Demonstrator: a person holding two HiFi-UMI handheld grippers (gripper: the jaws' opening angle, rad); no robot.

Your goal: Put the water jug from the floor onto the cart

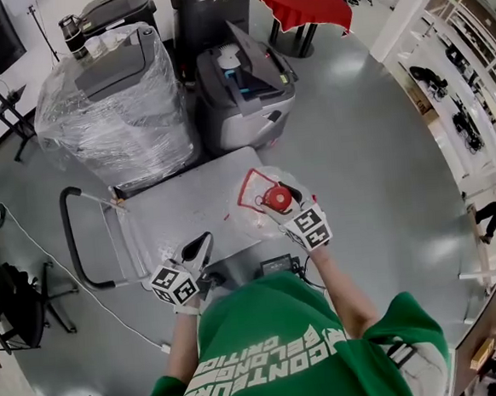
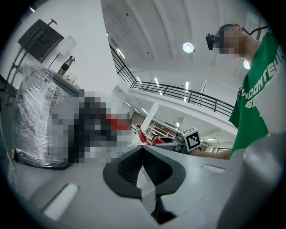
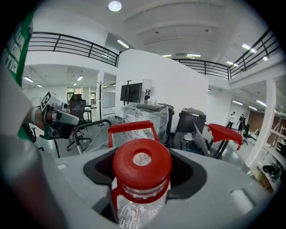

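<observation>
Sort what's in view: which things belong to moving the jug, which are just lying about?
Job: water jug, cart, right tool gripping the jug's neck, left tool.
Lying about: plastic-wrapped machine, open grey machine, red table, office chair, black bins.

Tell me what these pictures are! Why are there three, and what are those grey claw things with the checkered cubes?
A person holds a claw tool, called a gripper, in each hand. The head view comes from a camera on the person's head, looking down. The other two pictures come from little cameras riding on each gripper, looking along its two jaws. The cubes with squares are just part of the grippers. The right gripper is clamped round the neck of a clear jug with a red cap. The left gripper is shut and holds nothing. Below is a flat grey cart on the floor. The jug is over the cart's corner, but I can't tell if it rests there.
</observation>
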